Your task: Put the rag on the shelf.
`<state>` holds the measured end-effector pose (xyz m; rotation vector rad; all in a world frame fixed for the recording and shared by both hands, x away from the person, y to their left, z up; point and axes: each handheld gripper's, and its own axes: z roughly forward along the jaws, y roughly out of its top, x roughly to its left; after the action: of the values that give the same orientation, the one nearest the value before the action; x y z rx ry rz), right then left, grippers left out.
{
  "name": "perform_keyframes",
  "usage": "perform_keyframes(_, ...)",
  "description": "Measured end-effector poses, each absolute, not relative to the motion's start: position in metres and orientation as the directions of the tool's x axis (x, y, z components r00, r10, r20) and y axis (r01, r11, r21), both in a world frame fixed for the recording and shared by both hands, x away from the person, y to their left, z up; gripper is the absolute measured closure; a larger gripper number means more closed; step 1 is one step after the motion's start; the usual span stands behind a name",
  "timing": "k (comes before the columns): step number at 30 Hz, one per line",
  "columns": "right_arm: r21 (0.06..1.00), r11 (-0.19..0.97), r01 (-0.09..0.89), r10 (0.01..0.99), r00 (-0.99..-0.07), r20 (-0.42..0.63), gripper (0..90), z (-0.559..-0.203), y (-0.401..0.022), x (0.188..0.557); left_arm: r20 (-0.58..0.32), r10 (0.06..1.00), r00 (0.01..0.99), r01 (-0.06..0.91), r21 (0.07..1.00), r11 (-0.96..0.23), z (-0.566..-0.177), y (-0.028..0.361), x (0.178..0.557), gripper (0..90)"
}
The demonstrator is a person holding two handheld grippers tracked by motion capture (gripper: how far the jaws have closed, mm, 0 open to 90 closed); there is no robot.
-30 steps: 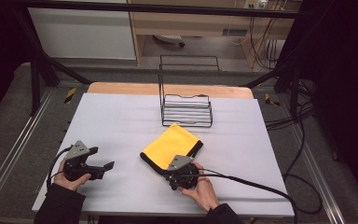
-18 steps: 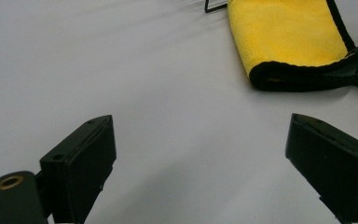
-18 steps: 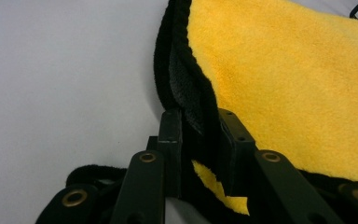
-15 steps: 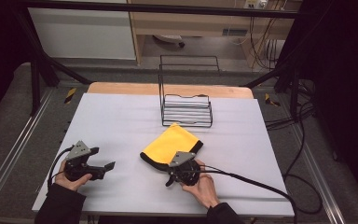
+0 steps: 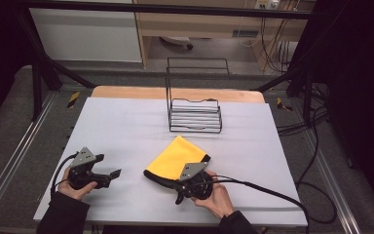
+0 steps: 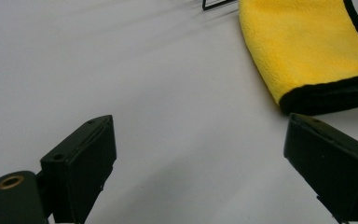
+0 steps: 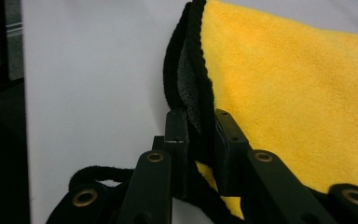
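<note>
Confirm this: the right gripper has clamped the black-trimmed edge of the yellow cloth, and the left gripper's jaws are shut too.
Not quite. The right gripper has just closed on the yellow cloth at its black edge, but the left gripper is open, jaws wide apart over bare table, as the left gripper view shows.

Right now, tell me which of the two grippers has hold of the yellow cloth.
The right gripper: its jaws pinch the yellow cloth's black-trimmed edge. The left gripper stands open over bare table.

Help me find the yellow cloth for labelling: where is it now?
In the high view the yellow cloth lies near the table's front middle, before the wire rack, its near edge pinched in the right gripper.
</note>
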<state>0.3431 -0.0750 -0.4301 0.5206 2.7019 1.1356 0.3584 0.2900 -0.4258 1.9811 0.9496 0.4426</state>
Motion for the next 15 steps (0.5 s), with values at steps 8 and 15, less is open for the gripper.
perform_keyframes(8,0.727,0.612,0.311,0.399,-0.915,0.056,69.6,-0.436,-0.085,0.336,-0.048,0.756,0.653,0.458,0.82,-0.344,-0.419,0.274,0.354,11.1)
perform_keyframes(15,0.795,0.495,0.351,0.488,-0.869,0.079,38.9,-0.418,-0.099,0.329,-0.08,0.748,0.659,0.482,0.808,-0.338,-0.414,0.251,0.358,24.9)
